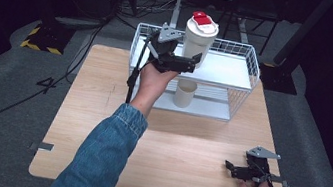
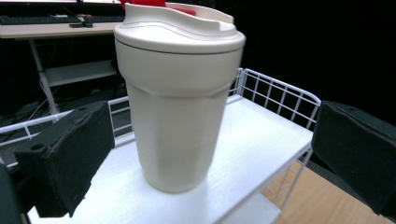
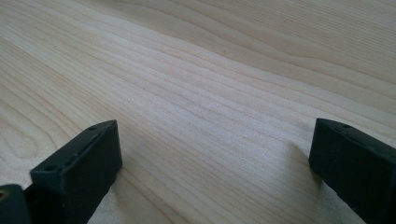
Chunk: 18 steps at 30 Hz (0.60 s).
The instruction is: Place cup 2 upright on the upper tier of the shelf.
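Standing on top shelf: cream tumbler, upright, lid with red tab on.
left gripper: released, jaws wide apart either side of the tumbler, pads clear of its wall; held just in front of it at shelf height.
wire rack: white, two shelves, at the far edge of the counter.
lower shelf: small cream cup, upright, right under the tumbler.
right gripper: released, jaws wide, nothing between them, low over bare counter at the near right corner, well apart from the rack.
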### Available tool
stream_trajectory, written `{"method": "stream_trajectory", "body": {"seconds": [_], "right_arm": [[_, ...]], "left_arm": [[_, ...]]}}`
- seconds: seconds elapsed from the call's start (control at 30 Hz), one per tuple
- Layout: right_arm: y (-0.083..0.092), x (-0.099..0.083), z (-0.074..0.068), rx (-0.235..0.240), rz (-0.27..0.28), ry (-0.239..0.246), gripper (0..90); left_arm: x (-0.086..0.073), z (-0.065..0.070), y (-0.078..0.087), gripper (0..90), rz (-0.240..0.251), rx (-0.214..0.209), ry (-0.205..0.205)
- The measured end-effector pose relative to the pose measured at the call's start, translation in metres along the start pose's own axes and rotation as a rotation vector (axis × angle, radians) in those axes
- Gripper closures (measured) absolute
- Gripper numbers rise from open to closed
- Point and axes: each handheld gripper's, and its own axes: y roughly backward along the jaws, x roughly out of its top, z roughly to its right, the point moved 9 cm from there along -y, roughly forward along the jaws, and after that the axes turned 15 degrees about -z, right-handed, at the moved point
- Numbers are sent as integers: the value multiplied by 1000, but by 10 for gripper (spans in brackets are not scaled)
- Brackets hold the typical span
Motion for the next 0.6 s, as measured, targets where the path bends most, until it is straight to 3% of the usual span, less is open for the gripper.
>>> {"method": "stream_trajectory", "body": {"seconds": [0.2,0.43,0.6], "right_arm": [[0,1,2,20,-2,36,29],[-3,5,7,8,-1,3,35],[-4,8,9,1,0,-6,35]], "left_arm": [[-16,13,25,0,-16,-13,-27],[-42,21,49,0,-37,-34,-25],[-64,21,65,1,-58,-10,-33]]}}
